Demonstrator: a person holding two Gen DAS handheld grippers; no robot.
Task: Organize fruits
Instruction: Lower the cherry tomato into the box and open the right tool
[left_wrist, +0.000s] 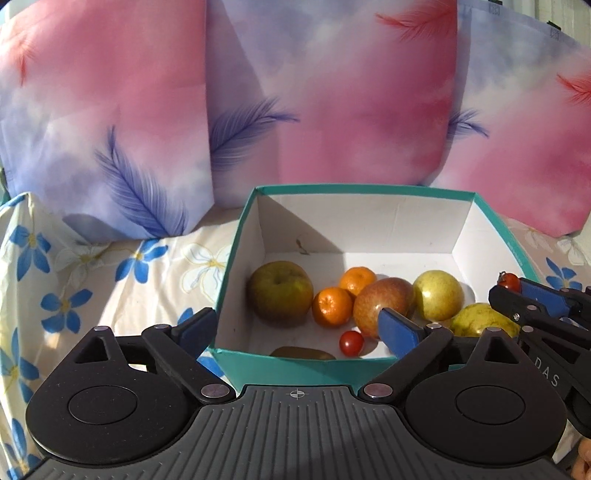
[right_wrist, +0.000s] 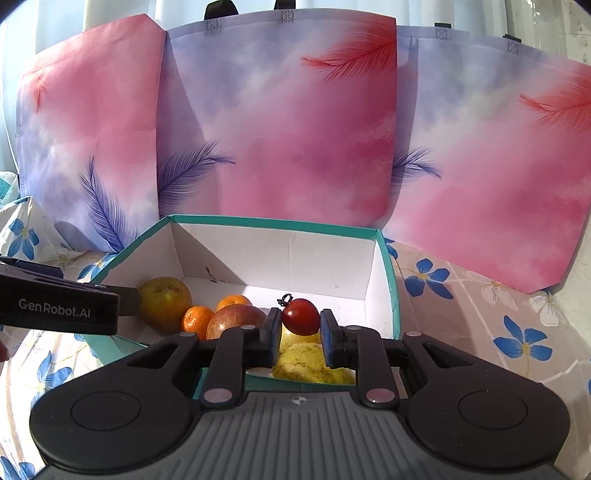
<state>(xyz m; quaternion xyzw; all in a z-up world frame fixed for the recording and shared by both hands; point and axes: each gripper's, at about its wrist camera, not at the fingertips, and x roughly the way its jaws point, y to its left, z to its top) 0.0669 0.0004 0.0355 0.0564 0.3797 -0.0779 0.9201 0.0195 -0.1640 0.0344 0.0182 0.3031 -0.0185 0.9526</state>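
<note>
Floral cloth (left_wrist: 92, 288) covers the surface under everything; three feather-print tote bags (left_wrist: 332, 110) stand upright in a row behind the box.

Left claw (left_wrist: 295, 326): jaws wide apart, nothing between the pads. Its left finger sits outside the box's left wall, its right finger hangs over the box interior, just in front of the red apple. No earlier view to compare.

Teal box (left_wrist: 236, 236), white inside, open top. Contents, left to right in the left wrist view:
- green-yellow apple (left_wrist: 280, 291) near the left wall
- brown fruit (left_wrist: 303, 353) tucked against the front wall, mostly hidden, can't identify it
- two mandarins (left_wrist: 331, 305), one behind the other, touching or nearly
- loose cherry tomato (left_wrist: 351, 342) on the box floor, just in front of the mandarins
- red apple (left_wrist: 384, 306), against the front mandarin
- yellow apple (left_wrist: 437, 295), just beside the red one
- yellow-green pear-like fruit (left_wrist: 480, 319) at the front right corner, partly behind the claw linkage

Right claw (right_wrist: 299, 325): clamped on a second cherry tomato (right_wrist: 301, 316), pads pressing both sides, stem pointing up-left. It's held above the right part of the box, over the yellow fruit (right_wrist: 306, 360). In the left wrist view the same tomato shows at the tip of the right claw over the box's right rim area.

Left claw body reaches in from the left edge of the right wrist view, over the box's left wall.
</note>
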